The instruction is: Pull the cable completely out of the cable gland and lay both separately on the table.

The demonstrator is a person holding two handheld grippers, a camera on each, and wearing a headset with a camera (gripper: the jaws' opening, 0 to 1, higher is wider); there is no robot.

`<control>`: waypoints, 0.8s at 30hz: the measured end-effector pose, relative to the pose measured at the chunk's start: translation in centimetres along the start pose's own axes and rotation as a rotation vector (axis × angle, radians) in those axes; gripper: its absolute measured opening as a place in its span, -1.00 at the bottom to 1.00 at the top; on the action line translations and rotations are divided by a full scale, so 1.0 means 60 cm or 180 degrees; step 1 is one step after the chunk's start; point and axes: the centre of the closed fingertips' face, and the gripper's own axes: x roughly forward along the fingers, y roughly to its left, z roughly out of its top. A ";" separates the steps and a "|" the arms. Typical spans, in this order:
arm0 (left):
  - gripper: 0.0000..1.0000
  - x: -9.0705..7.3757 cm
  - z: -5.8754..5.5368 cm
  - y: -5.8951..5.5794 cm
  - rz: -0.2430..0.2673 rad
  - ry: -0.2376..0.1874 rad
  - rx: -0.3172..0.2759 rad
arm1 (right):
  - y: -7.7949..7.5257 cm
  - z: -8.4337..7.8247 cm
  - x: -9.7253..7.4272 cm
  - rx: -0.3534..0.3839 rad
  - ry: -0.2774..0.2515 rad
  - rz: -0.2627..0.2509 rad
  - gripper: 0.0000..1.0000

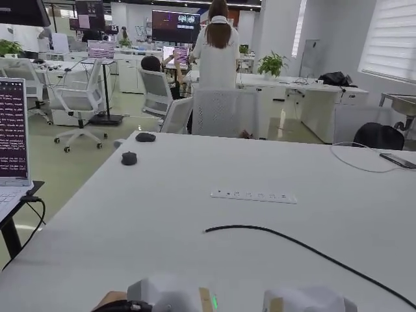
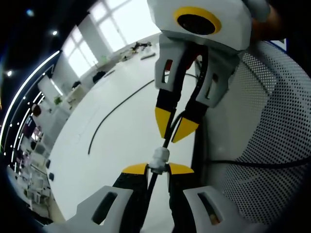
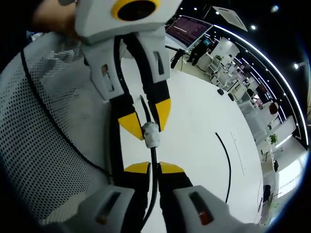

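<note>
Cable (image 1: 292, 244) not yet clear of white cable gland (image 2: 159, 159), long tail trailing over counter (image 1: 162, 195) beyond gland; left fingers (image 2: 133, 169) clamped on gland, right fingers (image 3: 138, 167) pinched on cable just beside gland; pull-out step, next probably a straight draw apart.

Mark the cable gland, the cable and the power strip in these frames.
cable gland (image 2: 159, 159): left gripper view, on its white body.
cable (image 1: 292, 242): head view, on the middle of its black run.
power strip (image 1: 253, 196): head view, on the middle of its white top face.
</note>
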 end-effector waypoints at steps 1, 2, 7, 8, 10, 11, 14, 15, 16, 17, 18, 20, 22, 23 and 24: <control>-0.68 0.000 0.001 0.000 0.0001 -0.0010 -0.0011 | -0.003 -0.004 0.001 0.0069 0.0024 -0.0024 -0.93; -0.68 0.000 0.001 0.002 0.0012 -0.0004 -0.0019 | -0.006 -0.012 0.003 0.0109 0.0075 -0.0034 -0.93; -0.68 -0.002 -0.002 0.007 0.0051 0.0008 -0.0056 | -0.016 -0.054 0.002 0.0147 0.0463 -0.0126 -0.93; -0.68 -0.002 -0.002 0.006 0.0051 0.0006 -0.0056 | -0.015 -0.055 0.003 0.0151 0.0472 -0.0111 -0.93; -0.68 -0.001 -0.003 0.006 0.0050 0.0025 -0.0035 | -0.012 -0.052 0.003 0.0157 0.0445 -0.0091 -0.82; -0.68 -0.001 -0.003 0.005 0.0046 0.0027 -0.0032 | -0.010 -0.042 0.004 0.0129 0.0367 -0.0083 -0.74; -0.68 -0.001 -0.001 0.004 0.0039 0.0013 -0.0020 | -0.002 -0.013 0.004 0.0081 0.0113 -0.0015 -0.64; -0.68 -0.001 0.000 0.004 0.0036 0.0007 -0.0018 | 0.000 -0.004 0.002 0.0049 0.0043 -0.0002 -0.65; -0.68 0.000 0.000 0.003 0.0029 -0.0002 -0.0011 | 0.002 0.003 0.001 0.0030 -0.0026 0.0004 -0.66; -0.68 0.000 0.001 0.003 0.0024 -0.0004 -0.0009 | 0.004 0.005 -0.001 0.0025 -0.0038 0.0012 -0.70; -0.68 0.000 0.001 0.002 0.0023 -0.0002 -0.0009 | 0.005 0.005 -0.001 0.0016 -0.0044 0.0024 -0.79; -0.68 0.000 -0.001 0.002 0.0025 0.0012 -0.0014 | 0.000 -0.001 -0.001 0.0060 -0.0012 -0.0008 -0.92; -0.68 0.000 0.000 0.004 0.0035 -0.0005 -0.0033 | -0.007 -0.010 0.000 0.0118 0.0055 -0.0047 -0.93; -0.68 0.000 0.000 0.005 0.0048 -0.0003 -0.0038 | -0.010 -0.018 -0.001 0.0115 0.0130 -0.0079 -0.93; -0.68 0.000 0.000 0.006 0.0052 -0.0004 -0.0043 | -0.012 -0.029 -0.002 0.0109 0.0249 -0.0100 -0.93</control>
